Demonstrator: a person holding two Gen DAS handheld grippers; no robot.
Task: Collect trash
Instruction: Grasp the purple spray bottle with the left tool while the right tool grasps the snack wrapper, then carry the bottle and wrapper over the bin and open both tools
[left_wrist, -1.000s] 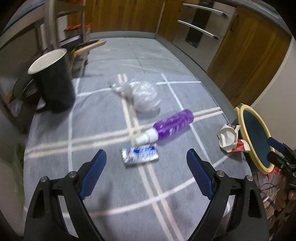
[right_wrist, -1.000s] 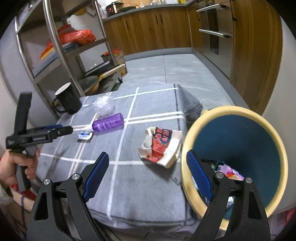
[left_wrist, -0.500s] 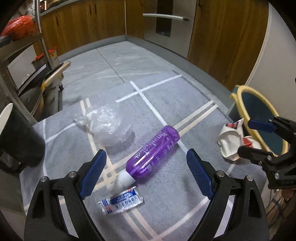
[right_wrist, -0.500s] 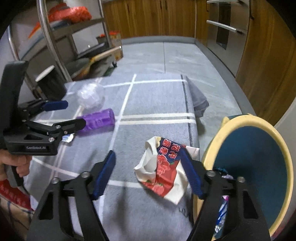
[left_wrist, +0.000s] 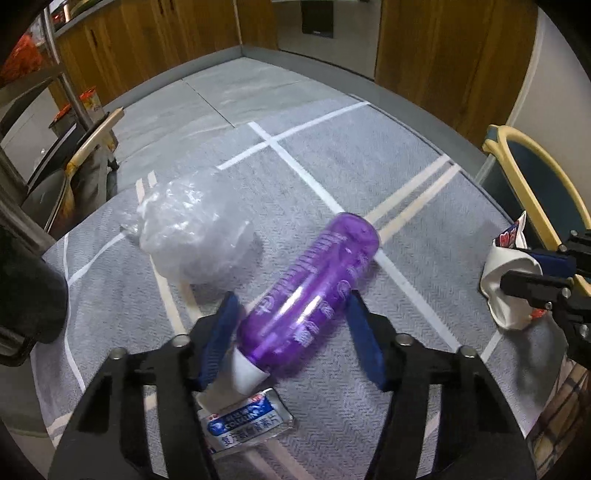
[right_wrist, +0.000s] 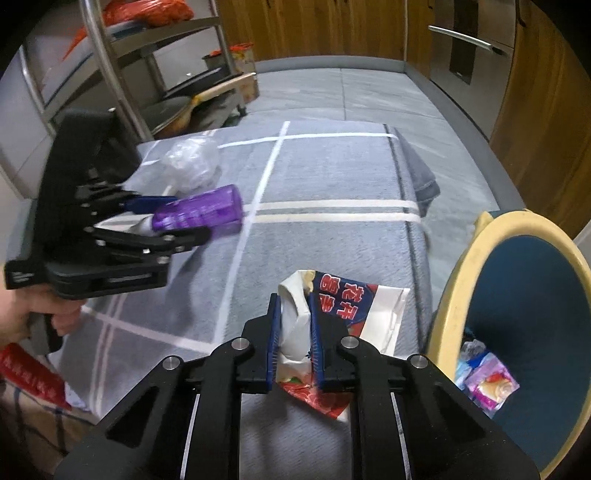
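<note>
A purple bottle (left_wrist: 314, 295) with a white cap lies on the grey cloth. My left gripper (left_wrist: 291, 332) straddles its lower half, jaws part closed with a small gap on each side. The bottle also shows in the right wrist view (right_wrist: 199, 214). My right gripper (right_wrist: 293, 332) is shut on a crumpled red and white wrapper (right_wrist: 347, 306), which rests on the cloth beside the bin. A small foil sachet (left_wrist: 247, 424) lies under the left gripper. A crumpled clear plastic bag (left_wrist: 192, 236) lies behind the bottle.
A blue bin with a yellow rim (right_wrist: 461, 295) stands at the table's right edge, with some trash inside. A black mug (left_wrist: 26, 288) sits at the left. A metal rack (right_wrist: 110, 74) stands behind the table. Wooden cabinets line the back.
My left gripper moved forward over the purple bottle and its jaws narrowed around it. My right gripper moved onto the red and white wrapper and shut on it.
</note>
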